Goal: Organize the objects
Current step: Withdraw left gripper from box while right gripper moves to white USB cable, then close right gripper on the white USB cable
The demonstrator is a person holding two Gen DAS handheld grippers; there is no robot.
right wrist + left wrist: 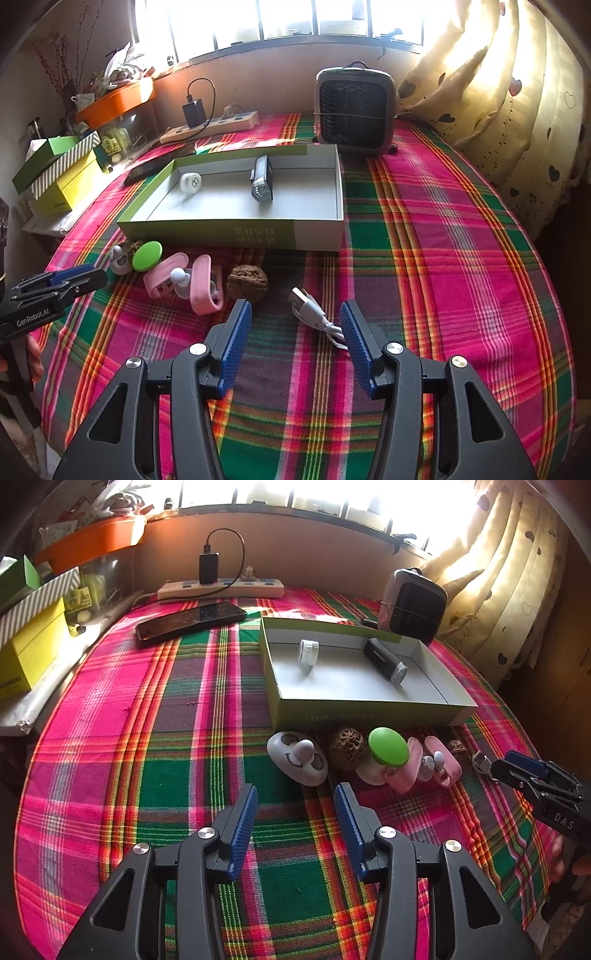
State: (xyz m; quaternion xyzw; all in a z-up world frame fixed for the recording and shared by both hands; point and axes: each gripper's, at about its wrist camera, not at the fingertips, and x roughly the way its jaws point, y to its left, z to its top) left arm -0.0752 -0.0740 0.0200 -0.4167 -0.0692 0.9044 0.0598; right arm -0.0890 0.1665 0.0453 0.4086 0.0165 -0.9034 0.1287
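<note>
Plaid-covered tabletop (pixel 461 229) under a bright window, both my tools tilted down over it, spread apart and holding nothing.

Nearest my right tool (pixel 295 314), a white USB cable end (pixel 308 306) lies between the fingers untouched, plug aimed away toward the green box (pixel 236 232). Left of it sit a walnut (pixel 246 282) and pink clips (pixel 203 288). My left tool (pixel 293 797) hovers just short of a white smiley-faced piece (pixel 297 757), a second walnut (pixel 347 751) and a green disc (pixel 388 746). Farther, inside the box, a black cylinder (pixel 384 661) lies on its side, its long axis running toward the near edge, beside a small white cap (pixel 308 651). Only the right view shows the heater (pixel 354 110) front-on.
</note>
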